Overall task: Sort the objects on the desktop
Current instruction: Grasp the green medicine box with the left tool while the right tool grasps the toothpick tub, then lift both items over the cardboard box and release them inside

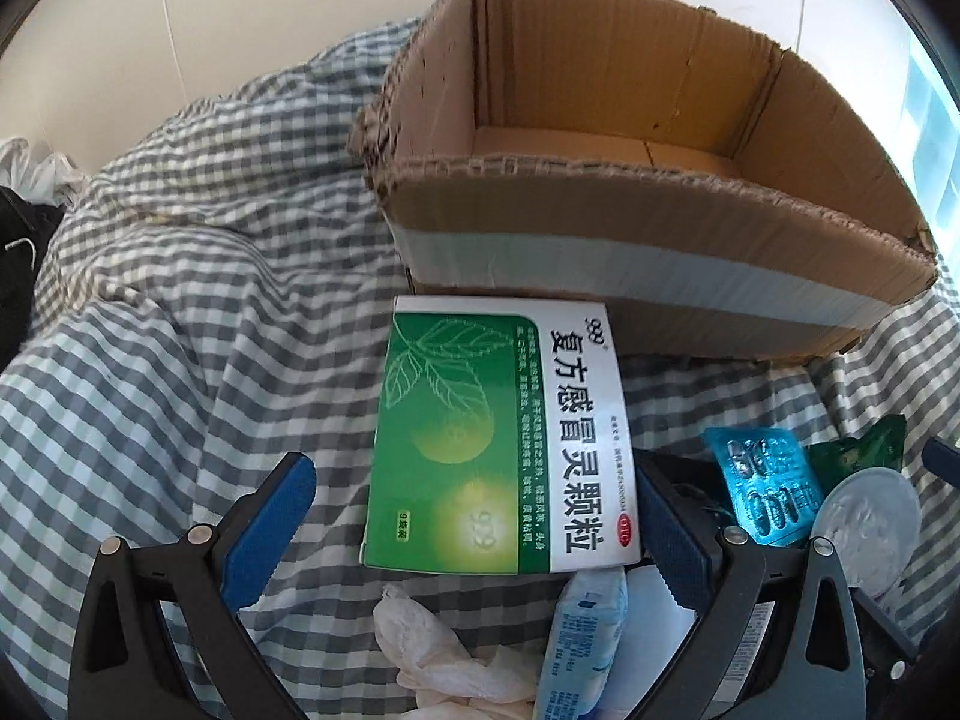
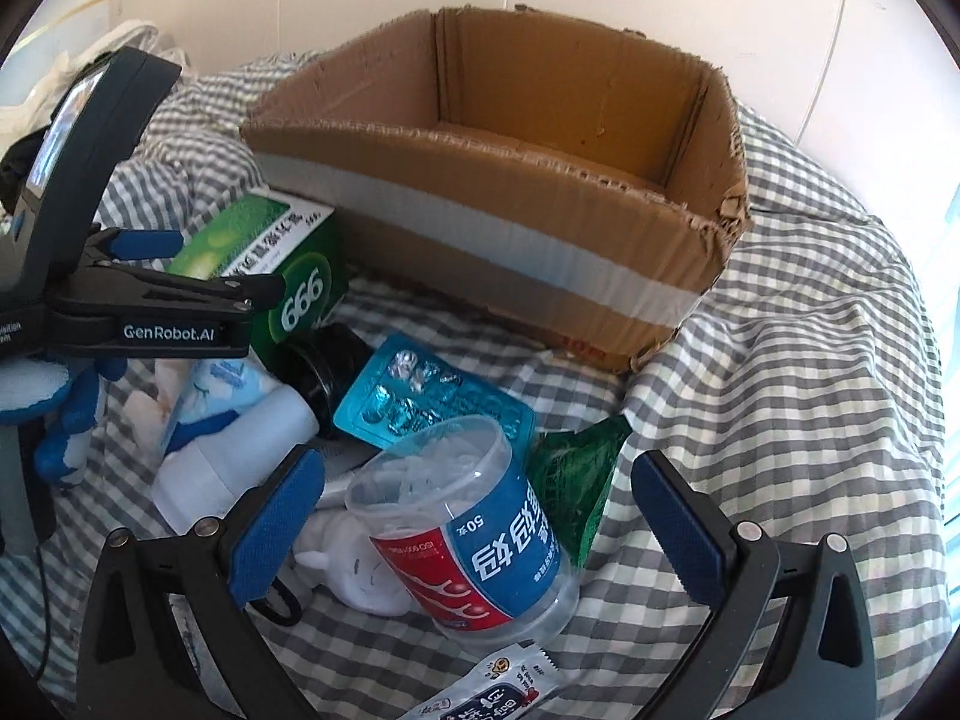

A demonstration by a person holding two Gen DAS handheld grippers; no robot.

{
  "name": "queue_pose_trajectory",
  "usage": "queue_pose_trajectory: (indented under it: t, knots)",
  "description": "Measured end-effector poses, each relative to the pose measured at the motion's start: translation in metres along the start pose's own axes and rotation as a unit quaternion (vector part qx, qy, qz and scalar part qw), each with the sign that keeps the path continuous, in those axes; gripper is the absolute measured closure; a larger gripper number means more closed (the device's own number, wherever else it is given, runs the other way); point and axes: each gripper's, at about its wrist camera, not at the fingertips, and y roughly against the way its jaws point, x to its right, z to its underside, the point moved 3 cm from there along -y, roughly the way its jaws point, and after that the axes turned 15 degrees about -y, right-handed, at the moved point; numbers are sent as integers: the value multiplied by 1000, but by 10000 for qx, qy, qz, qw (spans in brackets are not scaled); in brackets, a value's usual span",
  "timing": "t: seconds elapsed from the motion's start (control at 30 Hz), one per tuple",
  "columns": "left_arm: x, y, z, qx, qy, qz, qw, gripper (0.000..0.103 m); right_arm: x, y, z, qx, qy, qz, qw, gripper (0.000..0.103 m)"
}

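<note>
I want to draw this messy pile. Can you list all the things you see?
cardboard box: one, brown with a grey tape band, empty, behind the pile
medicine box: one, green and white, in front of the cardboard box
blister pack: one, teal, middle of pile
clear tub: one, blue and red label, tipped over
green sachet: one, beside the tub
checked cloth: one, grey and white, under everything
left gripper: open around the medicine box
right gripper: open around the tub
</note>
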Motion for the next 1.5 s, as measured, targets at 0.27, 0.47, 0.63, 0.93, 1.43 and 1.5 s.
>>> queue_pose_trajectory:
  t: [0.27, 0.47, 0.63, 0.93, 1.43, 1.5]
  knots:
    - [8, -12, 5, -74, -171, -28, 9998, 18, 1, -26, 10, -512, 33, 78, 9987, 0]
    - [12, -11, 5, -47, -217, 40, 9997, 25, 6, -27, 10, -568, -123, 17, 9983, 27]
    - [11, -9, 5, -14, -215, 43, 9998, 25, 10, -21, 6, -473, -231, -71, 9986, 41]
    - [15, 5, 1, 226, -191, 48, 9996, 26, 11, -10, 1, -286, -305, -217, 9989, 41]
    - [34, 71, -14, 1180, -231, 55, 9927, 26, 18, 29, -23, 586, -733, -469, 9945, 42]
    - [35, 75, -18, 1267, -220, 145, 9916, 26, 17, 35, -28, 707, -726, -483, 9937, 42]
